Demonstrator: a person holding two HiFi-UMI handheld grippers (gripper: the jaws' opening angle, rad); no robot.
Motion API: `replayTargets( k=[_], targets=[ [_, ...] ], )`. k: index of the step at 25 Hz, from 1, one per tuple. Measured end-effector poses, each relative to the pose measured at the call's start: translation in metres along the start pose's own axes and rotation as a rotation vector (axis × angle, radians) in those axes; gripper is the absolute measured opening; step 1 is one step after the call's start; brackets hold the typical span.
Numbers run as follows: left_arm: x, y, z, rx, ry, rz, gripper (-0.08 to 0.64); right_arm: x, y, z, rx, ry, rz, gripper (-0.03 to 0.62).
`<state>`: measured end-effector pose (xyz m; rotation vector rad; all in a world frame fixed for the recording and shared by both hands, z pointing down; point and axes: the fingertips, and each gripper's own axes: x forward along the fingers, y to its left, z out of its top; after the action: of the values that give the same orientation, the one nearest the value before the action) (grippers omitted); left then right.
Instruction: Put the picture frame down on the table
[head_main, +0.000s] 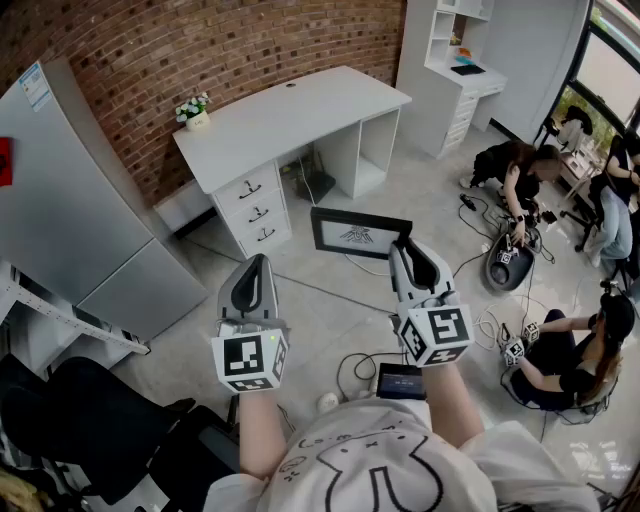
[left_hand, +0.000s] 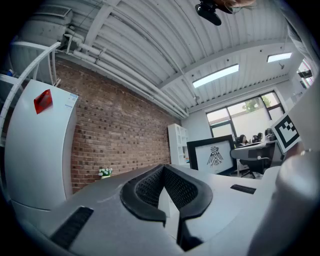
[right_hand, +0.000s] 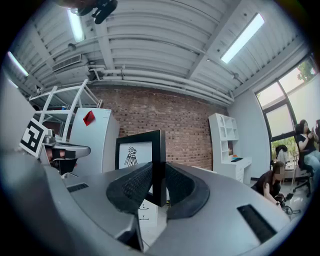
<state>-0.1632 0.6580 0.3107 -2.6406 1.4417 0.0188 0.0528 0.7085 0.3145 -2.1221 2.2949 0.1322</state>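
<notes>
Tool state, right gripper (head_main: 405, 250): clenched on the right vertical edge of a black-bordered rectangular picture frame (head_main: 360, 233). In the right gripper view the black edge is seen pinched between the two ribbed dark pads (right_hand: 131, 186) of the right gripper (right_hand: 159, 172). The rest of the frame (right_hand: 135, 156) extends to the left of the jaws, its white print with a small dark bird-like figure facing the camera.

Frame position: held upright in the air at frame centre of the head view, over the grey floor. It is kept apart from a white rectangular desk (head_main: 300, 110), which stands in the upper centre against a red brick wall (head_main: 200, 45). No contact between frame and desk is seen.

Left gripper (head_main: 258, 268): recorded at lower left of centre in the head view, beside the right one and apart from the frame. In the left gripper view its pads are seen meeting at their far tips, with nothing between them (left_hand: 164, 172). The frame (left_hand: 212, 155) is seen to the right of it there.

Surroundings noted: a small pot of white flowers (head_main: 193, 110) on the desk's left corner; a pale grey refrigerator (head_main: 60, 200) at upper left; several persons (head_main: 520, 180) seated on the floor at right among cables.
</notes>
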Motion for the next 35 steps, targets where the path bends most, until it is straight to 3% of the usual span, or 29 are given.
replayTargets(
  k=[8, 23, 35],
  targets=[
    [-0.006, 0.002, 0.008, 0.003, 0.008, -0.031, 0.009, -0.003, 0.007, 0.010, -0.017, 0.051, -0.032, 0.078],
    [-0.006, 0.019, -0.012, 0.007, -0.013, 0.020, 0.009, 0.017, 0.006, -0.009, 0.000, 0.079, -0.025, 0.078],
    [0.060, 0.086, -0.041, 0.008, 0.036, 0.068, 0.009, 0.125, 0.014, -0.036, 0.051, 0.109, 0.031, 0.078]
  ],
)
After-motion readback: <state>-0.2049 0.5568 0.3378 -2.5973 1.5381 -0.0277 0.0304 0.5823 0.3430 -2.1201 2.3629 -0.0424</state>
